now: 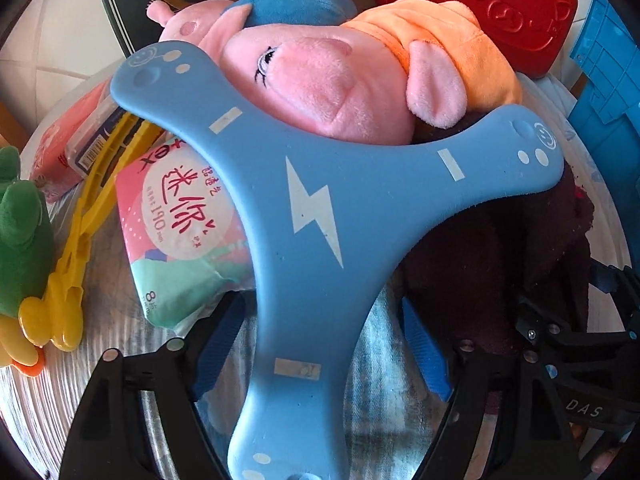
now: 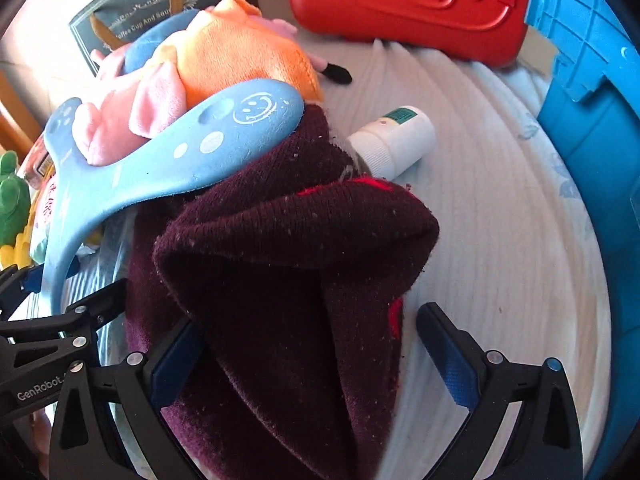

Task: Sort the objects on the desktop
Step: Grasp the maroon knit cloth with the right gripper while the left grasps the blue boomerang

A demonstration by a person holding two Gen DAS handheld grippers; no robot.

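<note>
A blue three-armed boomerang toy (image 1: 316, 216) lies across the pile, resting on a pink pig plush in an orange dress (image 1: 328, 88). My left gripper (image 1: 320, 348) is open, and the toy's lower arm runs between its fingers with striped cloth showing on both sides. In the right wrist view a dark maroon knit hat (image 2: 288, 264) fills the middle, partly under the boomerang (image 2: 192, 148). My right gripper (image 2: 314, 360) straddles the hat and is open: the left pad is at the fabric's edge, the right pad stands apart from it.
A white bottle (image 2: 394, 140) lies beyond the hat. A red plastic case (image 2: 404, 0) and a blue crate (image 2: 592, 120) stand at the back and right. On the left are a pink pad pack (image 1: 180, 216), yellow plastic tongs (image 1: 80, 216), a green plush (image 1: 20, 232) and a dark gift bag (image 1: 132, 0).
</note>
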